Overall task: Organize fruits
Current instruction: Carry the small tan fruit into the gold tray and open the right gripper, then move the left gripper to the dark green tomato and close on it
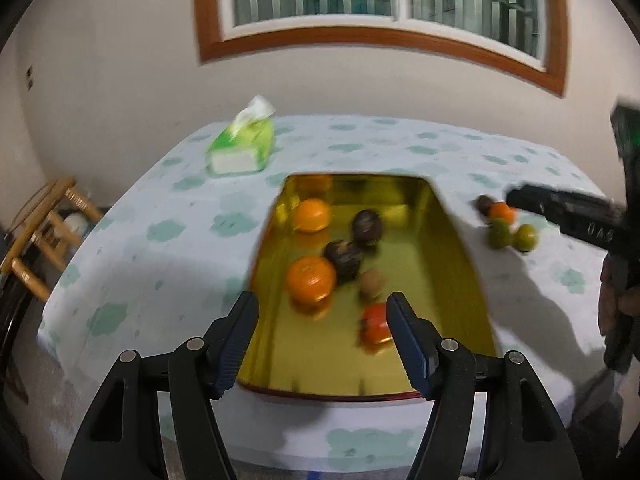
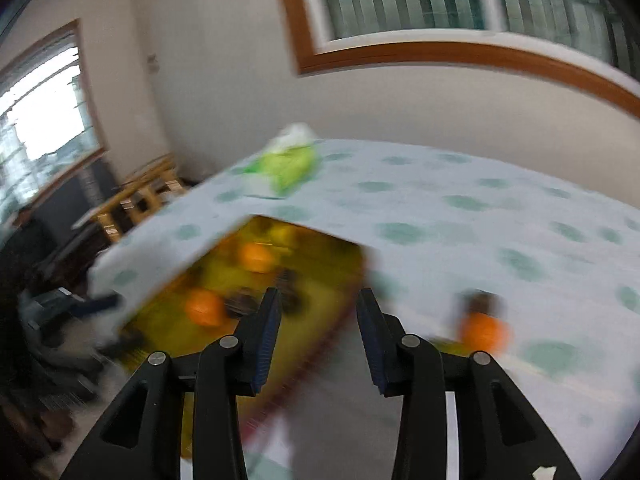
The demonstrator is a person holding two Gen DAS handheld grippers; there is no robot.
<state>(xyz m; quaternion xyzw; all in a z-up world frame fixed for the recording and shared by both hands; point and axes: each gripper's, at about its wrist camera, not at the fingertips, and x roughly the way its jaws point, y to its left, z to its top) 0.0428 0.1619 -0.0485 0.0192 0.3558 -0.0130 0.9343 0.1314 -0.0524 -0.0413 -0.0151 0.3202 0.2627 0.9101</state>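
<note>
Right wrist view motion-blurred, fruits [image 2: 484,332] beside gold tin [image 2: 320,248] indistinct

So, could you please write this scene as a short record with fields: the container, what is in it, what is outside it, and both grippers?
container: gold tray on the patterned tablecloth
inside tray: two oranges, two dark fruits, a brown one, a red one
outside tray: small fruit cluster, right of tray
other: green tissue pack
left gripper: open, empty
right gripper: open, empty
</note>
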